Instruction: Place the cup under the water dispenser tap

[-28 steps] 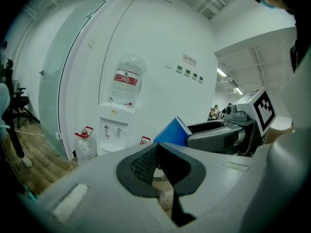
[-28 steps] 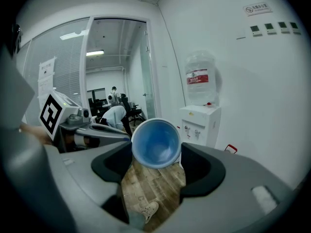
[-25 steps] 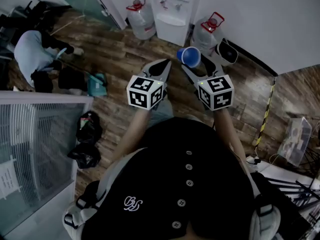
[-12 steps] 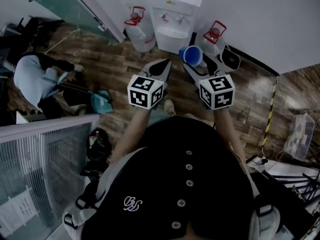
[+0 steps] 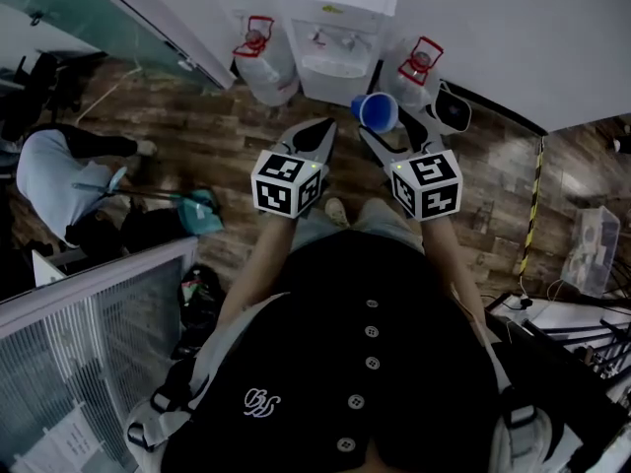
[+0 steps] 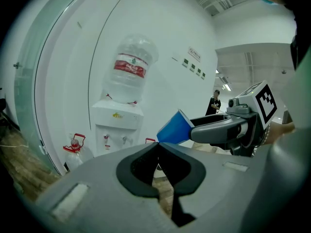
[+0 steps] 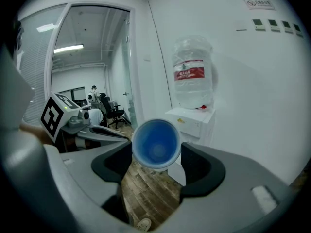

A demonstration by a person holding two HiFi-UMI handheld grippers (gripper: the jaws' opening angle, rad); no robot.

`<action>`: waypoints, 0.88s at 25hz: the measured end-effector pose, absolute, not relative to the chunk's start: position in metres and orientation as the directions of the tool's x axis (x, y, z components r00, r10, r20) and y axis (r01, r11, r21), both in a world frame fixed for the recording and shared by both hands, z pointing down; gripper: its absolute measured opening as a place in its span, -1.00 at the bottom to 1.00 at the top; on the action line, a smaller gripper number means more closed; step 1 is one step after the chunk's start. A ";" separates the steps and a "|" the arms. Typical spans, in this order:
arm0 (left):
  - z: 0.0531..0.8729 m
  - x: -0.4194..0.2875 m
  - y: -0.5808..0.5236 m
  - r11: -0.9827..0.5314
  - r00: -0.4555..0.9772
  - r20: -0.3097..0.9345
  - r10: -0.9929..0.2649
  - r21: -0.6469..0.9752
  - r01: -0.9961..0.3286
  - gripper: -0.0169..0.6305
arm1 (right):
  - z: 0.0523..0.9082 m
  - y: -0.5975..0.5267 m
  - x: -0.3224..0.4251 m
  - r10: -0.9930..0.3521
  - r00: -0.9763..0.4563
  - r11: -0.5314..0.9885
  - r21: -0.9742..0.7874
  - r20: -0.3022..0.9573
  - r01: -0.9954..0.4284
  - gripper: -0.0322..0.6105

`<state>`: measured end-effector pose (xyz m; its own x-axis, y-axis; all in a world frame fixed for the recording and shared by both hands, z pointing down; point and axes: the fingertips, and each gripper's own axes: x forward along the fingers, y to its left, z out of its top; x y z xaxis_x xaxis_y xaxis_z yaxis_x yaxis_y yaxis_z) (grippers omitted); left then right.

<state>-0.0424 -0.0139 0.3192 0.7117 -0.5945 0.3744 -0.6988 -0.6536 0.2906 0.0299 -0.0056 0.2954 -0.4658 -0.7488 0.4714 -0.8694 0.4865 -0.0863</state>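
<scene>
My right gripper (image 5: pixel 386 118) is shut on a blue cup (image 5: pixel 376 111), held on its side with the open mouth facing the gripper's camera (image 7: pixel 156 144). A white water dispenser (image 5: pixel 335 28) stands against the wall just ahead, its two taps (image 5: pixel 332 39) above a recessed tray. In the left gripper view the dispenser (image 6: pixel 118 125) carries a large water bottle (image 6: pixel 130 69), and the cup (image 6: pixel 174 128) shows at the right gripper's tip. My left gripper (image 5: pixel 317 131) is shut and empty, beside the right one.
Spare water jugs with red handles stand either side of the dispenser (image 5: pixel 264 59) (image 5: pixel 419 67). A person (image 5: pixel 59 180) crouches at the left by a glass partition (image 5: pixel 89 363). Boxes and cables lie at the right (image 5: pixel 590 254).
The view has advanced toward the dispenser, which now sits closer above the grippers. The cup stays held in the right gripper. The crouching person has shifted lower left in the view.
</scene>
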 end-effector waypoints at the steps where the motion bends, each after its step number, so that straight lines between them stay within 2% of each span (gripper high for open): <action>1: 0.320 -0.043 -0.017 -0.653 0.712 0.376 -0.593 0.293 -0.698 -0.93 | 0.296 -0.008 0.030 -0.749 -0.463 0.484 -0.086 0.474 -0.871 0.08; 22: 0.330 -0.025 -0.088 -0.606 0.673 0.407 -0.618 0.299 -0.737 -0.93 | 0.317 -0.080 0.036 -0.668 -0.520 0.565 -0.092 0.532 -0.820 0.08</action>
